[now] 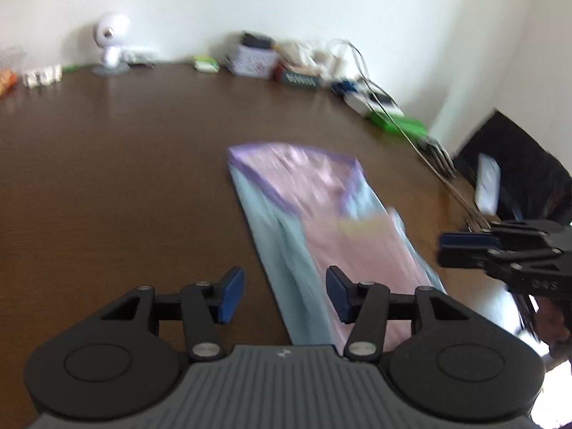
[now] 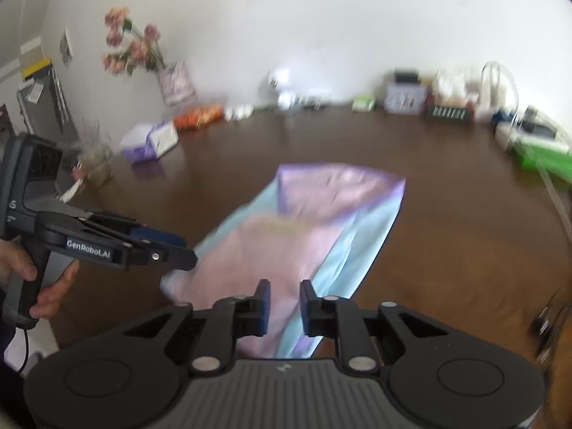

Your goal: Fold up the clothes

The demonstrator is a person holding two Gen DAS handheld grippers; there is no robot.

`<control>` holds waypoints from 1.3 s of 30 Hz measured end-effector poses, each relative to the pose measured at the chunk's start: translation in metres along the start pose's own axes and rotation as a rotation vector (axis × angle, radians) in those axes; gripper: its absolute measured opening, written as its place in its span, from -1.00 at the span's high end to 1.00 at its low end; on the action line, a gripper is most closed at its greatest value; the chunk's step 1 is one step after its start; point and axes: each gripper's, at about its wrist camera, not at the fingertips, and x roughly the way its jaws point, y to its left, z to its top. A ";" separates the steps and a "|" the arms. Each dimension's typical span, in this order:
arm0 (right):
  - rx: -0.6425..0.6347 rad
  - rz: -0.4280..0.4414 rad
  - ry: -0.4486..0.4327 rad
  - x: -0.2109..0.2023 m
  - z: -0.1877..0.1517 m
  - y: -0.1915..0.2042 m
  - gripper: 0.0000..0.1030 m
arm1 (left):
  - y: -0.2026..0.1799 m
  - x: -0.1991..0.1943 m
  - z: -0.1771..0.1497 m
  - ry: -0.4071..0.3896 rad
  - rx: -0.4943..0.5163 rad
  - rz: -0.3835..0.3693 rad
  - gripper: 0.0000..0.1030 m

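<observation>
Garment: you have a pastel shirt (image 1: pixel 332 221) lying flat on the dark wooden table (image 1: pixel 125 178), pink body with pale blue sides and a purple trim. It fills the centre of both wrist views and runs toward the lower edge of each frame. It already looks folded into a long narrow strip, sides turned in.

Left gripper (image 1: pixel 285 295): your jaws stand apart with nothing between the pads. In the left wrist view they hang over the near left edge of the shirt, and I cannot tell whether they touch the cloth.

Right gripper (image 2: pixel 284 305): your jaws are narrowly apart, gap clearly visible, not clamped on anything. In the right wrist view they sit over the near end of the shirt, lower centre of the frame.

How it will handle: judge it light, thin and limp. It will drape, sag and slide easily on the smooth tabletop, and stacked layers can slip apart if you pinch only the top one.

Where to take hold: go for the two near corners of the strip, one per gripper, and catch all layers at the edge.

Likely step: folding the near end over toward the purple trim at the far end.

Clutter: boxes and a cable (image 1: pixel 361 60) line the far edge, well apart from the shirt.
</observation>
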 end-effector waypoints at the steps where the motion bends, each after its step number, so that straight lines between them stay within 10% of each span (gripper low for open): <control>1: -0.008 -0.028 -0.014 0.005 0.014 -0.006 0.42 | 0.007 0.009 0.016 -0.014 -0.001 0.030 -0.08; 10: 0.117 -0.207 0.137 0.112 0.095 -0.089 0.47 | 0.026 0.117 0.085 0.089 0.005 0.153 0.05; 16: 0.120 -0.222 0.188 0.135 0.086 -0.093 0.94 | 0.034 0.119 0.080 0.079 -0.018 0.080 0.94; 27: 0.006 -0.142 0.008 0.032 0.066 -0.055 0.97 | 0.002 0.006 0.038 -0.090 0.045 -0.008 0.96; 34: -0.008 -0.076 0.133 -0.021 -0.006 -0.022 0.95 | 0.008 -0.031 -0.054 0.021 -0.106 -0.085 0.95; 39: -0.060 -0.053 0.071 -0.044 -0.018 0.002 0.74 | 0.034 -0.062 -0.050 -0.042 -0.228 -0.124 0.85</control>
